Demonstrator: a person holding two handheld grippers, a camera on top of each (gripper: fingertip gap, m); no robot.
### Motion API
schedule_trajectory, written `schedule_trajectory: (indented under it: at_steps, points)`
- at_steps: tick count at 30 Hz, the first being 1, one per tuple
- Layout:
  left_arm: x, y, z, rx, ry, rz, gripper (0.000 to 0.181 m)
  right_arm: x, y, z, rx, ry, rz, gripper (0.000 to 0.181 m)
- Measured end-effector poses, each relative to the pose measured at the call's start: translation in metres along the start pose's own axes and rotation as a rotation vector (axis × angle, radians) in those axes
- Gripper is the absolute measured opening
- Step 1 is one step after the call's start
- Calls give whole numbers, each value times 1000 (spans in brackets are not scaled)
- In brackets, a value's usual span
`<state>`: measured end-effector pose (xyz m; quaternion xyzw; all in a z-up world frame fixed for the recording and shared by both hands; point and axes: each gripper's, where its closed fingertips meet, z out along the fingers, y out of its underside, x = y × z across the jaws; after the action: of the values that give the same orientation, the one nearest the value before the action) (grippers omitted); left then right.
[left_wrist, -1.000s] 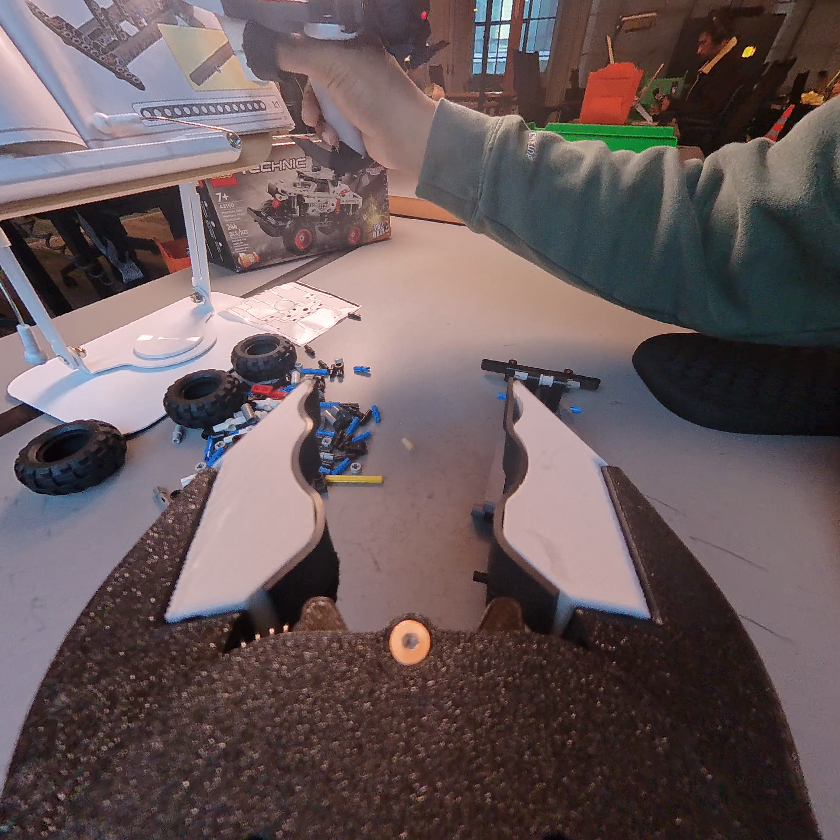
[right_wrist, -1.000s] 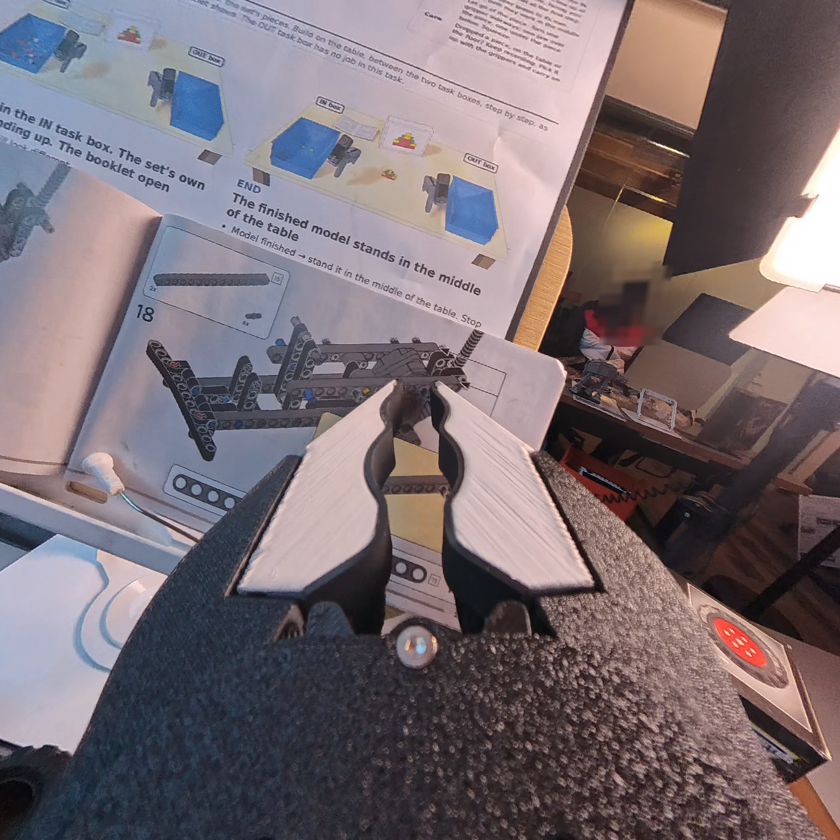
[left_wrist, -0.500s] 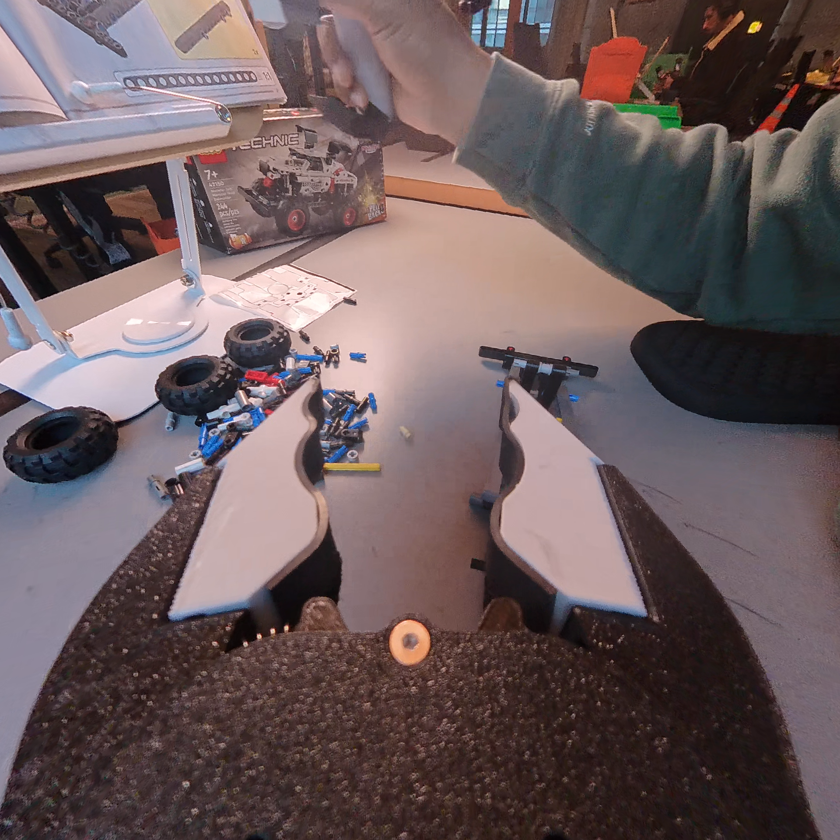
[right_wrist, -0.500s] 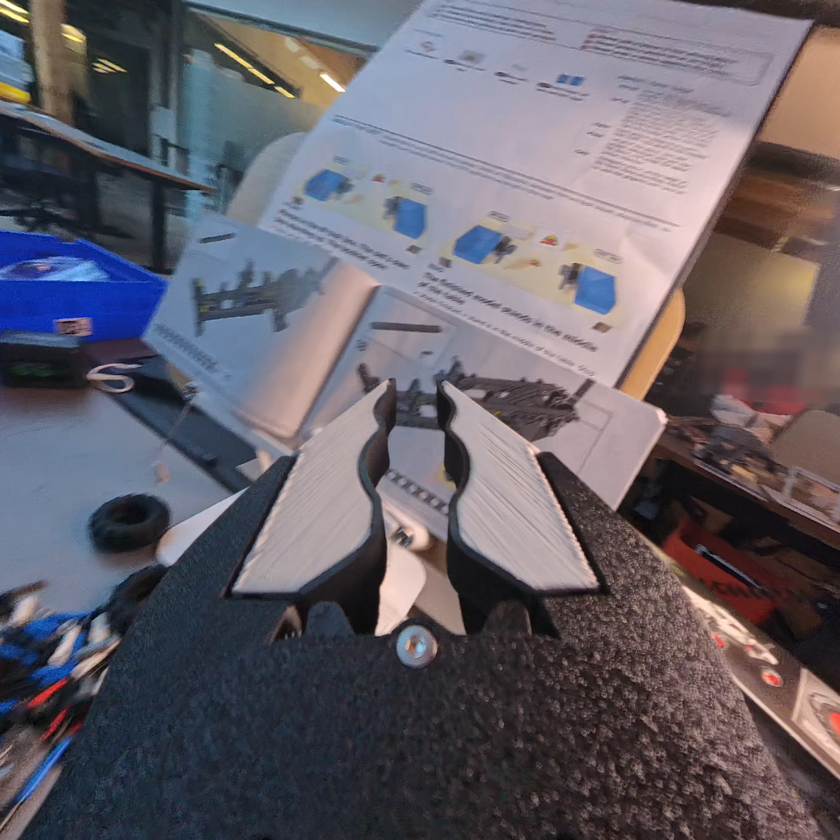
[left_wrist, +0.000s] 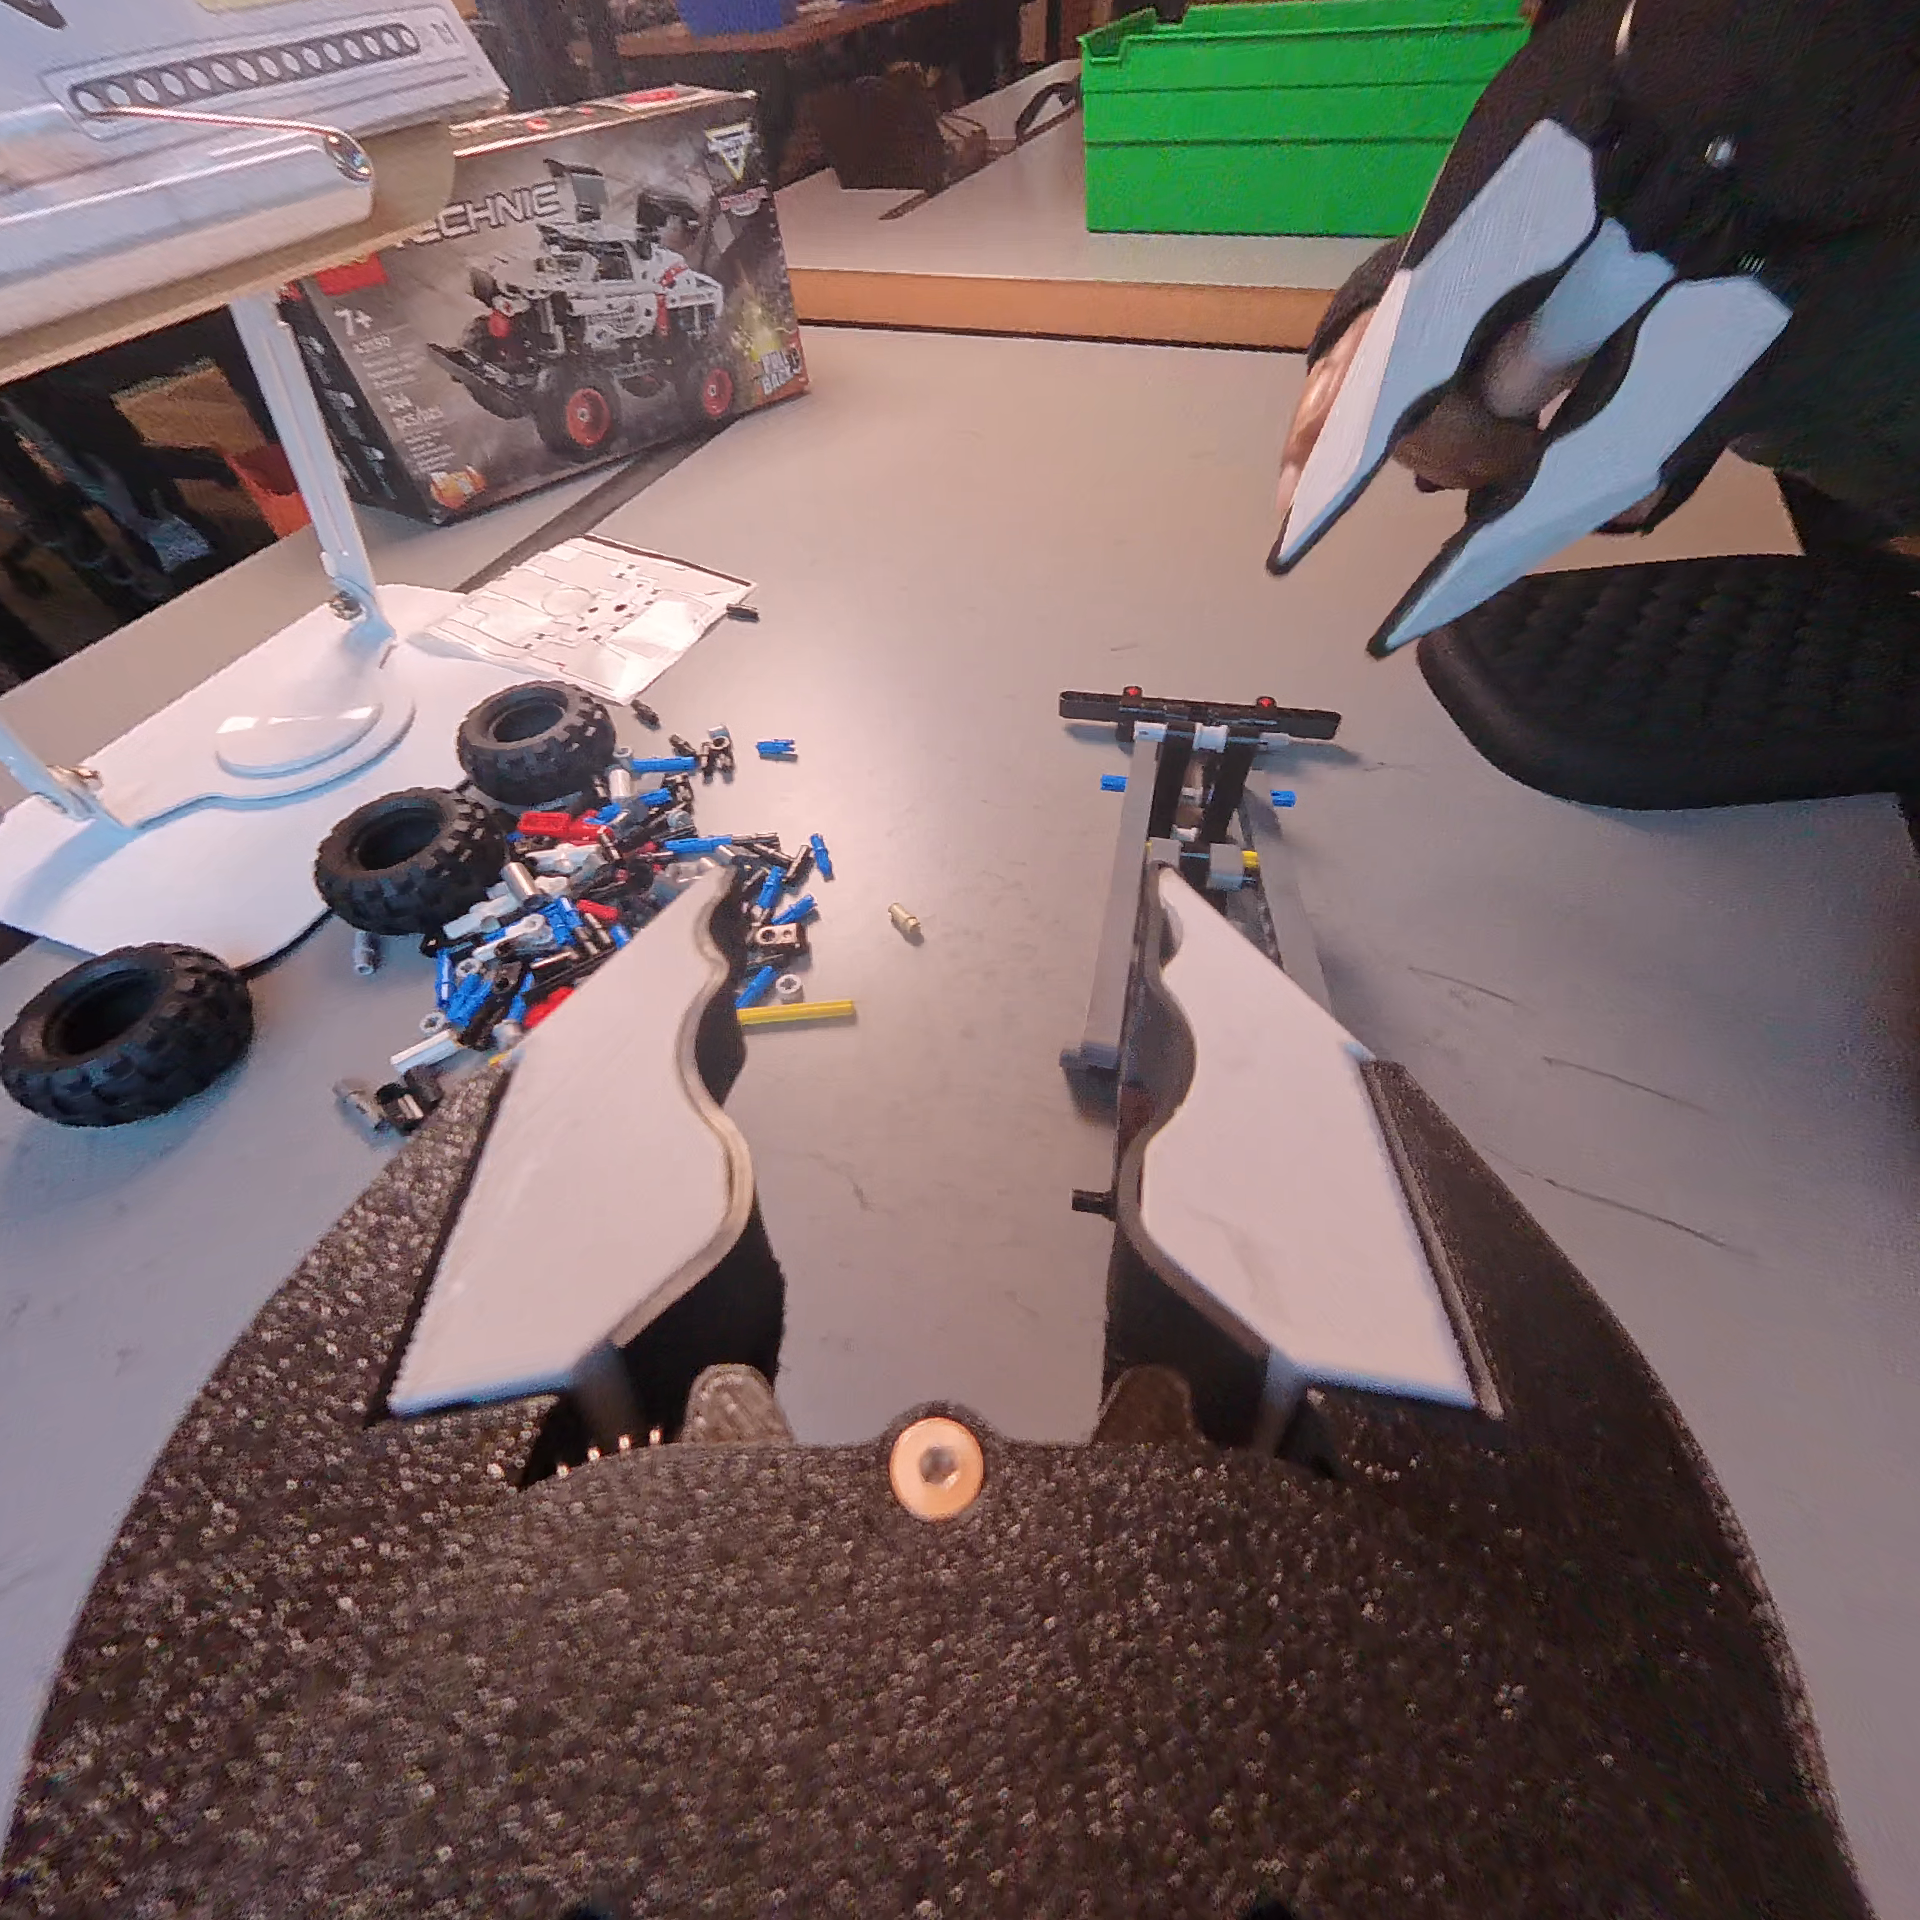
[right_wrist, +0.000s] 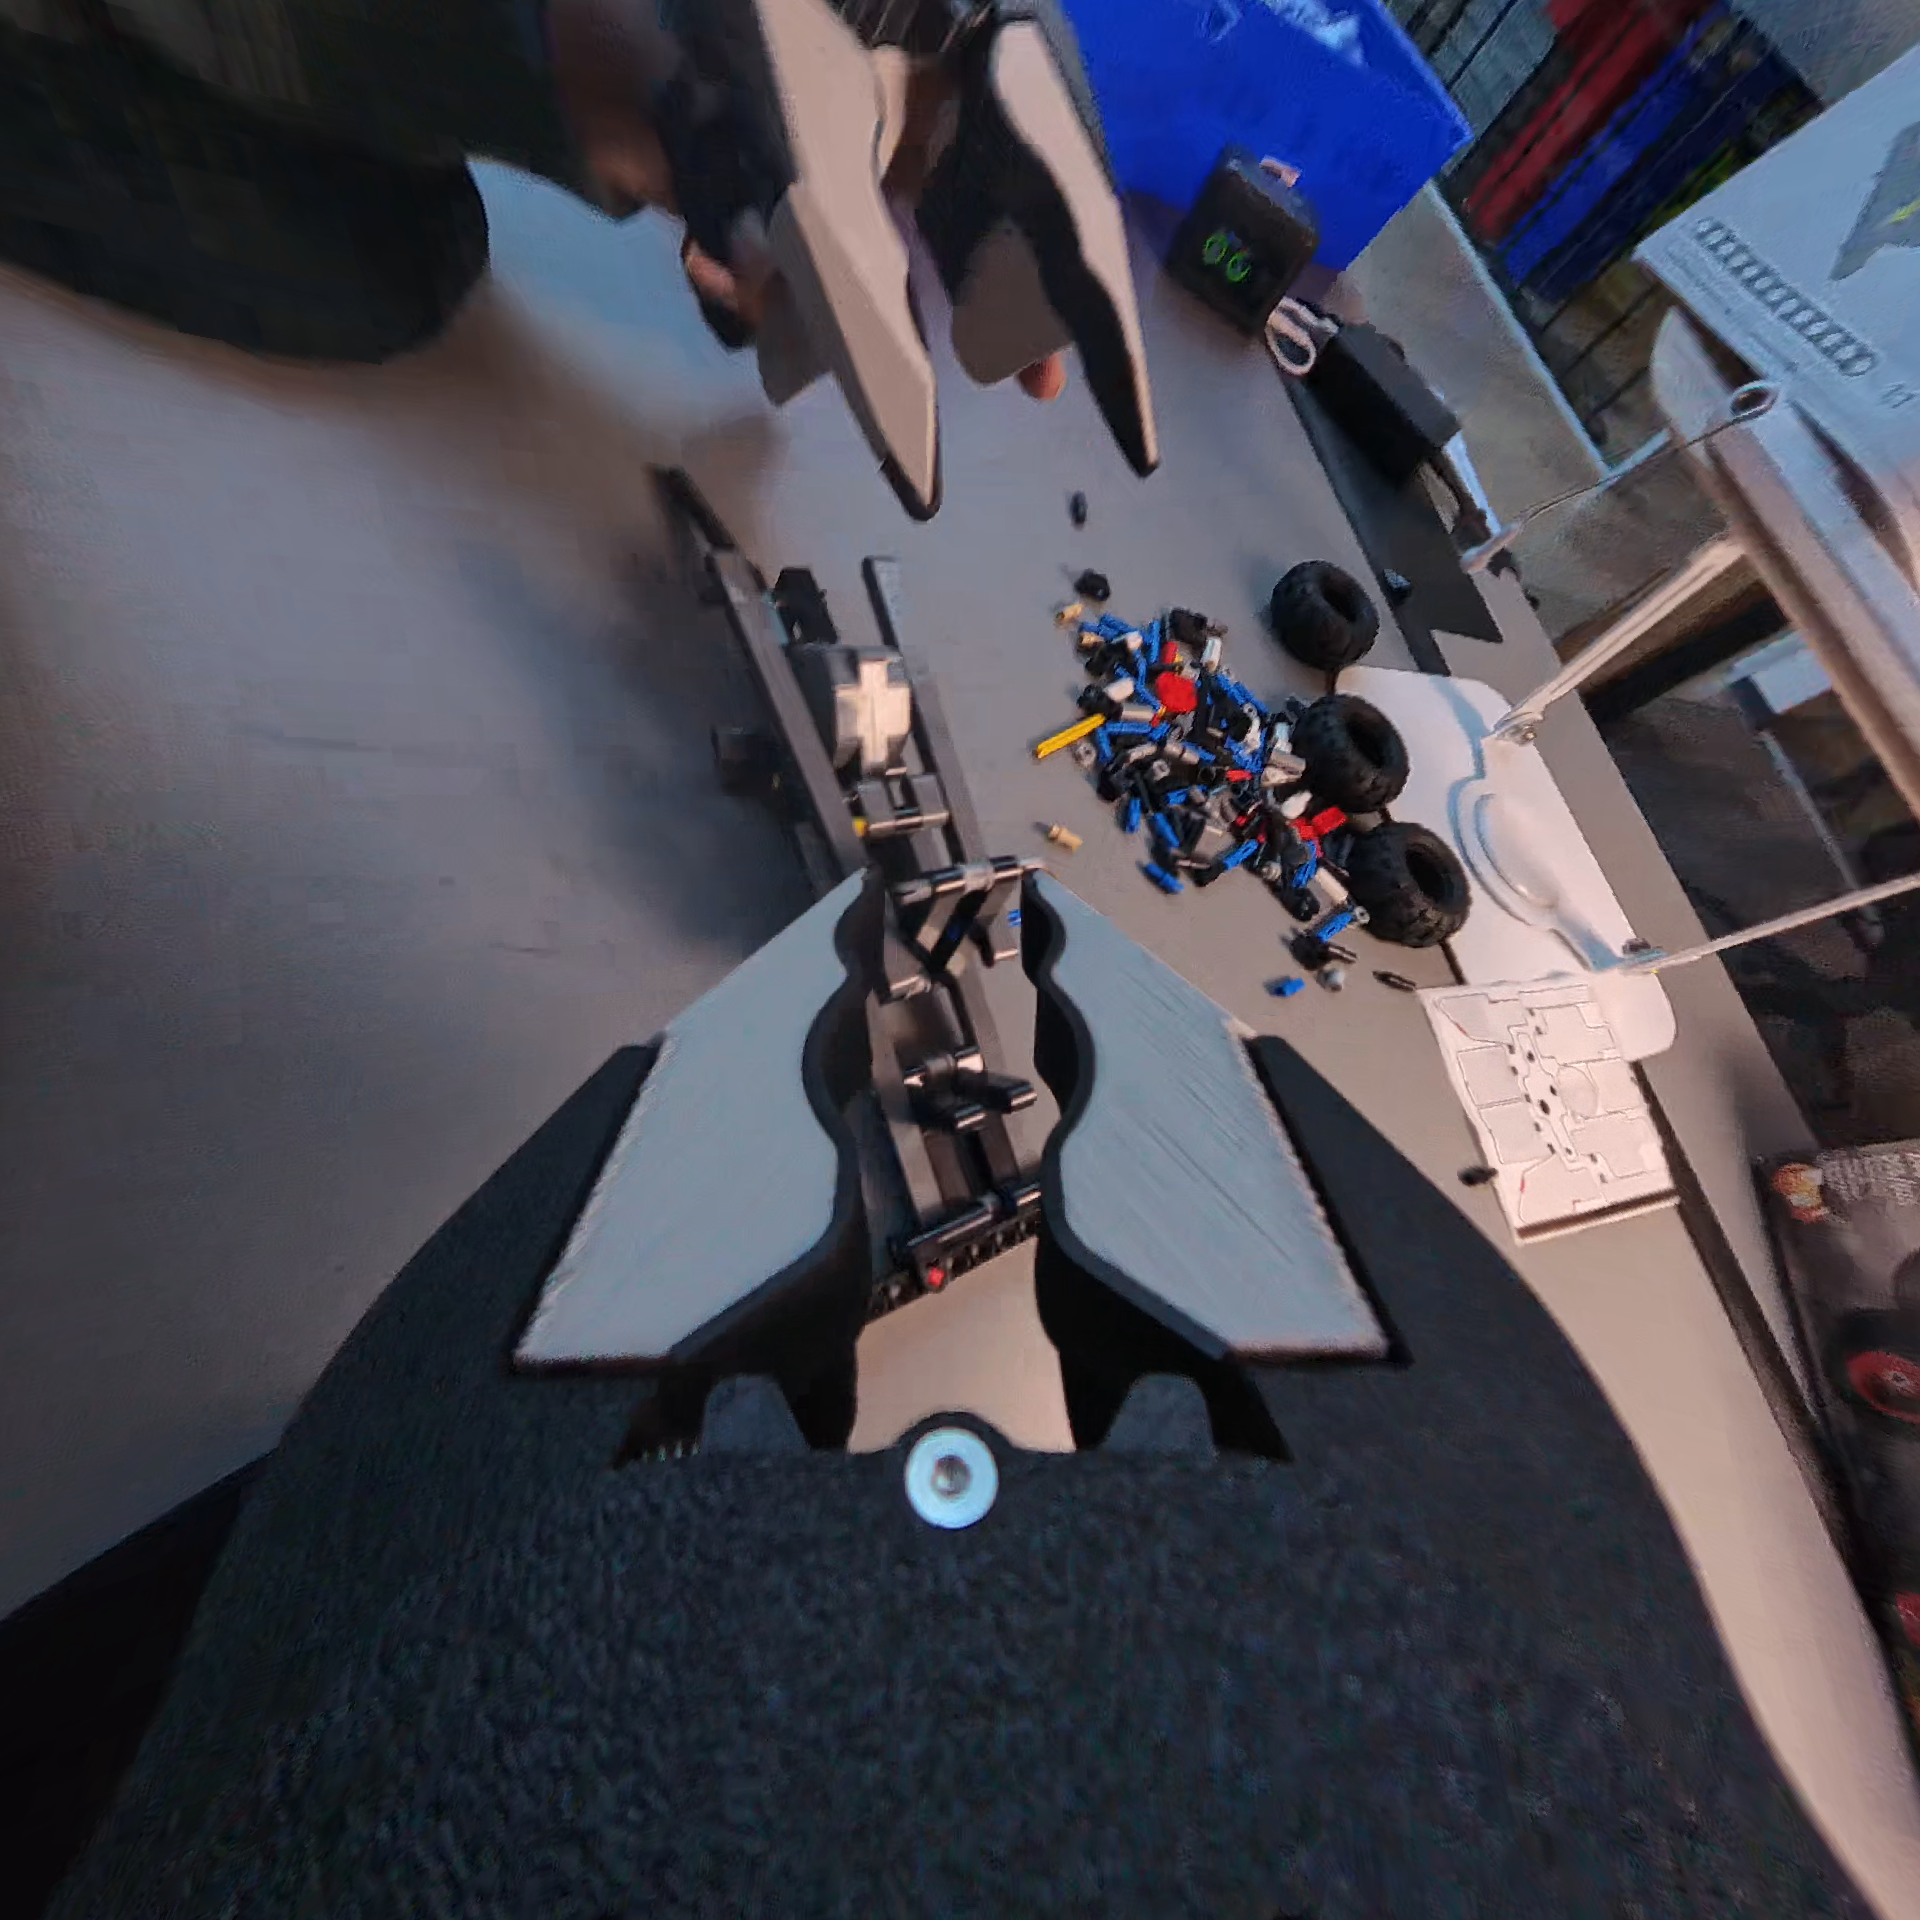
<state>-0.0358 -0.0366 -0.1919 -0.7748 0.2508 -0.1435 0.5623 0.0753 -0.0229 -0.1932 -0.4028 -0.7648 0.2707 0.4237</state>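
Centre frame, the left gripper hovers with fingers wide apart and empty beside a long grey toy chassis lying on the table. Upper right, the right gripper, fingers slightly parted and empty, hangs above the chassis; a pile of small parts and black tyres lie left.

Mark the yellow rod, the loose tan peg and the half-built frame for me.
yellow rod (left_wrist: 796, 1012), left wrist view, middle of its length
tan peg (left_wrist: 905, 921), left wrist view, its body
half-built frame (left_wrist: 1198, 717), left wrist view, black crossbar at its far end
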Motion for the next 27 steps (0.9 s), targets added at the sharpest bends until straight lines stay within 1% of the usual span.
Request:
schedule_trajectory:
  at_steps: [2,5,8,10,12,14,16,18,19,21,23,24,26,27]
  points:
    - [8,2,2,-9,53,-10,75,-17,5,10,-42,14,-67,23]
    - [20,10,5,-46,125,0,72,-35,-1,28,-41,32,-135,21]
    - [23,26,8,-122,140,36,63,-32,5,43,-121,136,-265,22]
    - [27,34,8,-164,165,34,60,-26,14,48,-180,201,-349,21]
    - [30,37,5,-184,182,36,59,-25,18,50,-192,231,-384,17]
    - [35,42,2,-209,221,28,57,-23,18,50,-177,269,-398,9]
    - [40,50,2,-245,243,37,57,-23,18,50,-170,296,-451,9]
    - [46,57,8,-280,243,71,58,-23,17,51,-156,318,-474,9]
    - [46,59,12,-296,221,93,57,-23,17,51,-149,325,-482,9]
    - [48,59,22,-301,192,122,57,-24,15,52,-136,331,-498,8]
    - [53,59,29,-306,194,114,57,-19,18,51,-158,361,-521,8]
    - [56,58,32,-302,195,114,55,-17,20,51,-171,374,-528,8]
    - [63,55,37,-291,210,101,42,-13,22,49,-185,392,-519,8]
    - [63,54,39,-288,200,73,39,-10,24,48,-196,404,-516,7]
